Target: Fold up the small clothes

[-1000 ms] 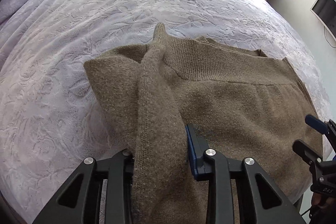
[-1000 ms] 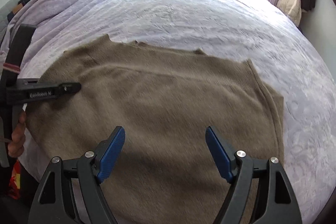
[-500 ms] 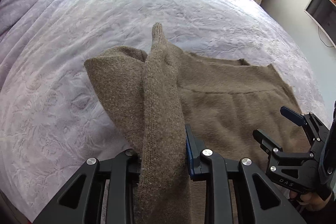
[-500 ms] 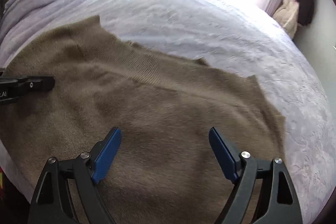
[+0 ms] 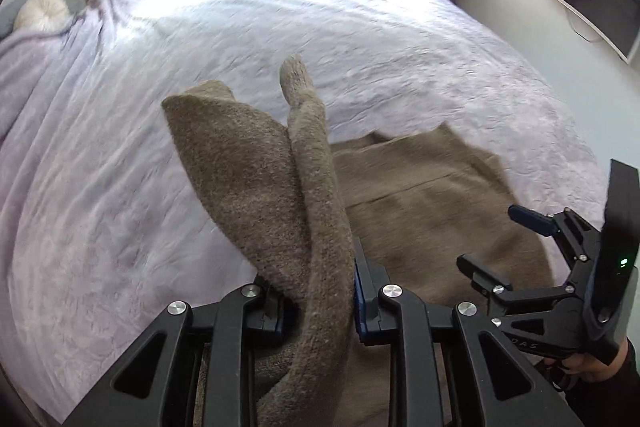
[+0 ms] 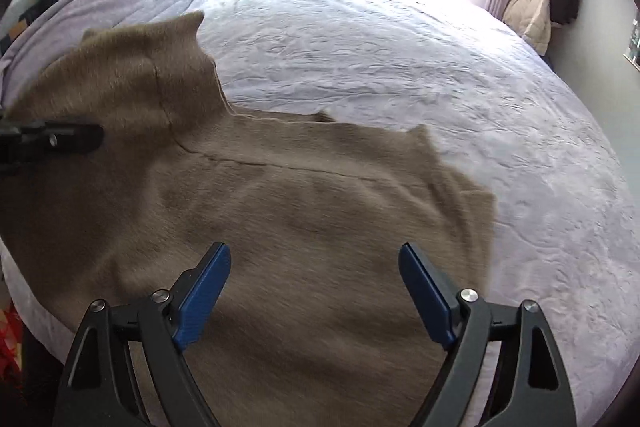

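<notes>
Left wrist only: sweater (image 5: 304, 195), perhaps its sleeve, in left tool (image 5: 316, 291).

Brown sweater (image 6: 304, 211), lilac embossed bedspread (image 6: 400, 67)

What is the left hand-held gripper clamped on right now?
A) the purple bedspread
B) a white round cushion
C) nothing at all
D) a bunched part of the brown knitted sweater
D: in the left wrist view the left hand-held gripper has its blue pads pressed on a bunched fold of the brown knitted sweater, which rises off the bedspread.
</notes>
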Action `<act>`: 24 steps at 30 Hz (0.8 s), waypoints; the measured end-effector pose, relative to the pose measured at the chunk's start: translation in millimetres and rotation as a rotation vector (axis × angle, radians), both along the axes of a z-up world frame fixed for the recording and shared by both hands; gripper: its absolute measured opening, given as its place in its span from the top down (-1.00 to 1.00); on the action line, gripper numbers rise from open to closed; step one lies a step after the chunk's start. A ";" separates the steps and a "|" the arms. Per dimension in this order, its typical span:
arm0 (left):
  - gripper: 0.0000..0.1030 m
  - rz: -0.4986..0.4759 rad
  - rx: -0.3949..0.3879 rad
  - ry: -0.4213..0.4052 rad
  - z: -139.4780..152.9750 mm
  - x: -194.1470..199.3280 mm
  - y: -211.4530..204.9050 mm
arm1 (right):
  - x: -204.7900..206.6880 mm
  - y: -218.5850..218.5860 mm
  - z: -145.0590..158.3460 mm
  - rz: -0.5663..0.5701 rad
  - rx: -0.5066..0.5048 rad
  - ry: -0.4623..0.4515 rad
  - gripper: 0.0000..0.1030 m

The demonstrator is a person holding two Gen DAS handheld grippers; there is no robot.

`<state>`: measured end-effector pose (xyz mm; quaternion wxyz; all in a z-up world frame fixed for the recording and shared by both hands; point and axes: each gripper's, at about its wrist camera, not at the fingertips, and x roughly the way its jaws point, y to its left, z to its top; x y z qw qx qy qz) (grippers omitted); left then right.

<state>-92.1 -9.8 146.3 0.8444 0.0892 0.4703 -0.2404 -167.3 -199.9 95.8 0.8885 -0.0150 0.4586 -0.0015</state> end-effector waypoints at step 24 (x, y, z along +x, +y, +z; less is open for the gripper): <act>0.62 -0.393 -0.039 0.219 -32.0 -35.8 -188.2 | -100.7 -108.6 2.8 -0.113 0.284 -0.053 -0.71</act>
